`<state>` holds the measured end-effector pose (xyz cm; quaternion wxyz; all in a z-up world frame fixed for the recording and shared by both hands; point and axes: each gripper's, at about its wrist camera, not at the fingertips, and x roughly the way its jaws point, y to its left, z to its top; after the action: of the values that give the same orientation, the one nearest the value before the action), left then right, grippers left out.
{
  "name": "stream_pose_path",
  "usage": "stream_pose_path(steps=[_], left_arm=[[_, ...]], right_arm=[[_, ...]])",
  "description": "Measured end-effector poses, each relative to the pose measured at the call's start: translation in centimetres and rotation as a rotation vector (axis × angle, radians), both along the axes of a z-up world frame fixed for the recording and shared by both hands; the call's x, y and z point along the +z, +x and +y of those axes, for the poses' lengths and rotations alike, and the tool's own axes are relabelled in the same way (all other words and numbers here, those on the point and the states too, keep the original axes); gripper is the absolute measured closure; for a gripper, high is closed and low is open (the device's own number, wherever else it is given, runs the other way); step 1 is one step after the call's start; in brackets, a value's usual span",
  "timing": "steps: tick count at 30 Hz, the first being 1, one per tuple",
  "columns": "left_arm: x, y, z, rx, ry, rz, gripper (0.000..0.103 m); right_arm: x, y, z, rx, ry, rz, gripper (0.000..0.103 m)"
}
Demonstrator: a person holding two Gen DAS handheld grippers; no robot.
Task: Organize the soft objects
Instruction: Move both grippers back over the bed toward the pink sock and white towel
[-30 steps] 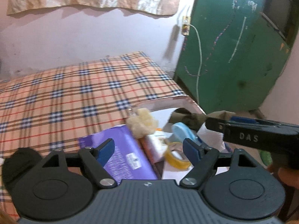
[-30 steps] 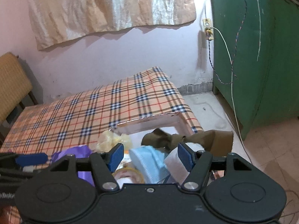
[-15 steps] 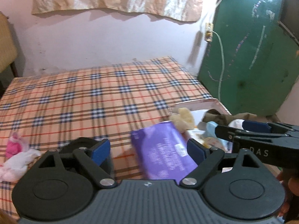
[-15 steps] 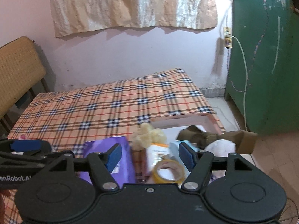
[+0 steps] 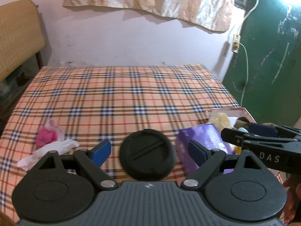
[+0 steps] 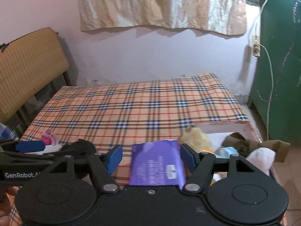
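We have both sets of tongs hanging over the near edge of the plaid bed [image 5: 131, 98], each spread wide with nothing pinched: the left tongs [image 5: 149, 151] frame a black round pad [image 5: 146, 154] lying flat on the cover, and the right tongs [image 6: 149, 159] frame the purple packet [image 6: 157, 164] without touching it. The soft things we must sort are scattered: a pink-and-white cloth bundle [image 5: 49, 141] sits well to the left on the bed, while a yellow fluffy puff [image 6: 197, 138], a brown sock [image 6: 244, 144] and a white sock [image 6: 261, 159] crowd the pink box [image 6: 242, 125] at the bed's right corner. Our main worry is picking the wrong thing, since the packet between the right tongs looks stiff and slick rather than soft, and closing on it would waste the move or slide it off the edge. The black pad lies so flat that the left tongs could scrape the cover and bunch it instead of lifting the pad. The two tools sit close together, so a sideways reach may knock them, and the sock draped over the box rim could drop to the floor if nudged
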<state>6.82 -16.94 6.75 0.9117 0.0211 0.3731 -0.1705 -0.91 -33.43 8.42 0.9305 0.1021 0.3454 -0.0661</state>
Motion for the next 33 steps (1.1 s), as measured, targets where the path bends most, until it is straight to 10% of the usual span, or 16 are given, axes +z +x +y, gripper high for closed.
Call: stream_pose_path(steps=[33], left_arm=[[-1.1,-1.7,16.9,0.247,0.006,0.057,0.012]], right_arm=[[-1.9,4.7,18.7,0.269,0.029,0.039,0.021]])
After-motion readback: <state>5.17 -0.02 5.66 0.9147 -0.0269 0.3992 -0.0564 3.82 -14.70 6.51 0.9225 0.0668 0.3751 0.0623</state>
